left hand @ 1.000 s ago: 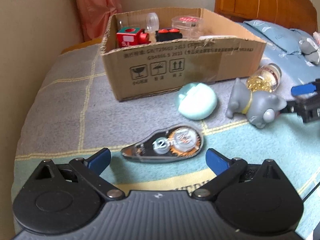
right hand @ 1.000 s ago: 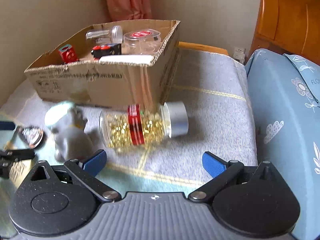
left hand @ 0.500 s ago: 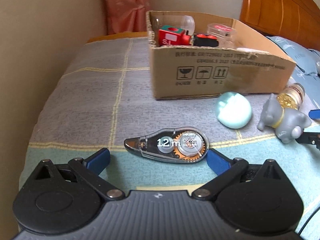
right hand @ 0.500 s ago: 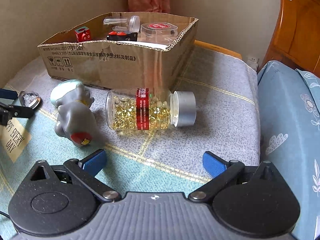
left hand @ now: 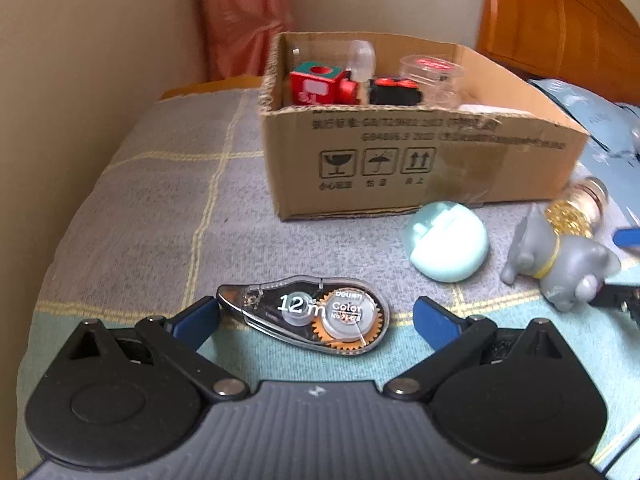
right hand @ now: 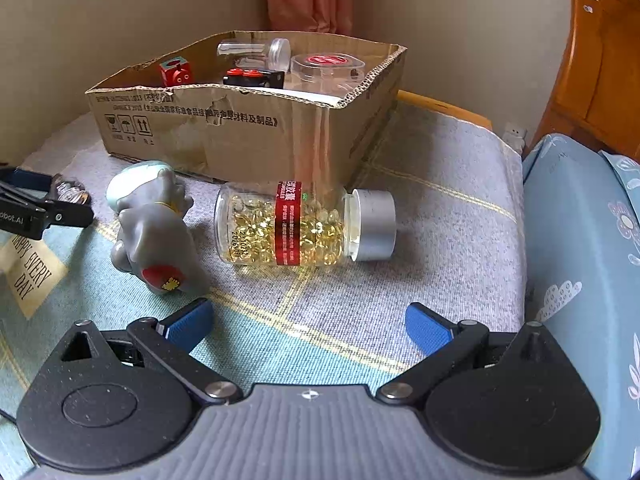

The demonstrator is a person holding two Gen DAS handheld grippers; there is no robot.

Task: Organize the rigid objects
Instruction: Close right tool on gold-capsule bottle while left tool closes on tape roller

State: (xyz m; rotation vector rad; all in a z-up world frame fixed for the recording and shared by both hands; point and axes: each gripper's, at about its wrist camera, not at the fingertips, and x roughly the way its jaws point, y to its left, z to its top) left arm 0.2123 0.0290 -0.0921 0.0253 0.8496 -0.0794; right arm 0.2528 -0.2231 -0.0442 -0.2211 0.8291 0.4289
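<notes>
Two tongs: left tongs [left hand: 316, 316] and right tongs [right hand: 308, 324], both spread wide, gripping nothing.
Correction tape [left hand: 312, 324]: lay lower centre, between left fingers.
Capsule bottle [right hand: 296, 228]: lay mid-frame, on its side.

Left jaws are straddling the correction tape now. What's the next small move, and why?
Probably close the left gripper on the clear teardrop-shaped correction tape dispenser: it lies flat on the blanket between the open jaws, still outside the cardboard box where the other items sit.

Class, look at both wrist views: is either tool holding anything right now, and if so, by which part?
Nothing is held. The left tool stands open around the correction tape, not gripping it; the right tool is open and empty, short of the capsule bottle.
</notes>
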